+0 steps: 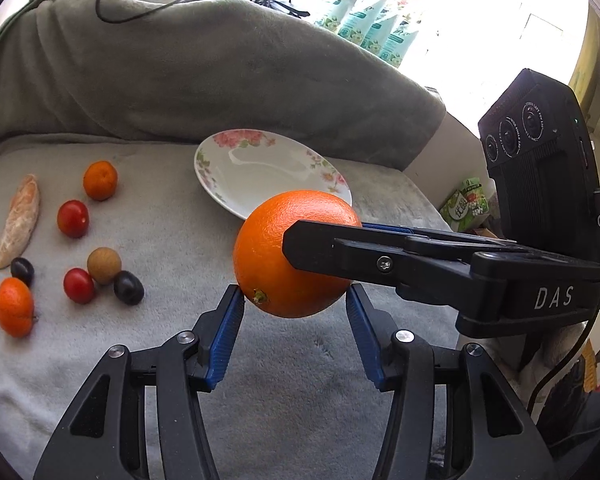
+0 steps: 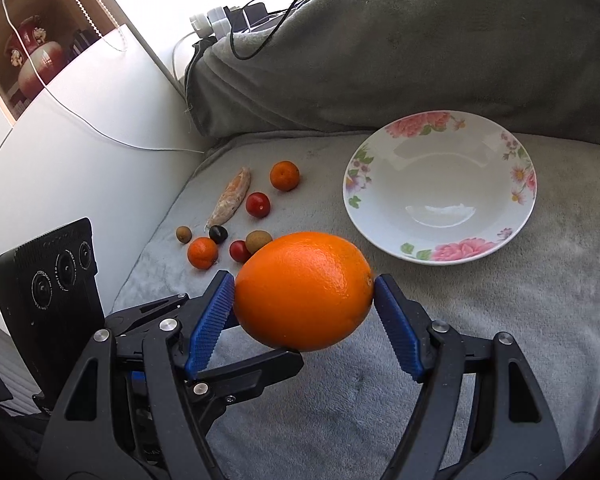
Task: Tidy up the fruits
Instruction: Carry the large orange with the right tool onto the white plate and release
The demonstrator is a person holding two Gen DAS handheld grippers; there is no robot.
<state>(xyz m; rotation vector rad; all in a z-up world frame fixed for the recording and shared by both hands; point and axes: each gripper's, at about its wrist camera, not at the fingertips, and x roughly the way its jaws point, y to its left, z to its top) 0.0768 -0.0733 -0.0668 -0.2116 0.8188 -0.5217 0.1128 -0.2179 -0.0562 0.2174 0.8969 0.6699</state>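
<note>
**Obs:** Grip status?

**Op:** I read the right gripper (image 2: pixel 304 282) as partly open and clamped end to end on the orange (image 2: pixel 304 288), one blue pad on each tip of its long axis. The left gripper (image 1: pixel 296 294) stands narrower. Its pads appear to touch the lower flanks of the same fruit, crosswise to the right pair. The orange hangs between both, clear of the cloth.

**Obs:** Step in hand?

**Op:** My judgement: carry to the plate (image 2: pixel 352 200). It lies ahead and right of the right gripper, and straight ahead past the fruit for the left. It holds nothing yet.

**Obs:** How will you do it well?

**Op:** I'll keep both hands moving as one, since any drift between them twists the fruit out of the pads. I'd lower until the orange sits in the well before releasing. It is round and smooth, so from any height it would roll off the shallow rim. I'd let go with the crosswise left pair first, then the right.

**Obs:** Surface and room?

**Op:** There's a soft grey blanket (image 2: pixel 500 320) underneath. The plate may rock on it, so I'll use a light touch. The small fruits (image 1: pixel 76 248) sit ahead and left of the left gripper, well apart from the plate: mandarins, cherry tomatoes, dark grapes and a brown round one. A rolled grey cushion (image 1: pixel 220 72) lies beyond with cables (image 2: pixel 260 32) over it. Strong window glare is behind.
</note>
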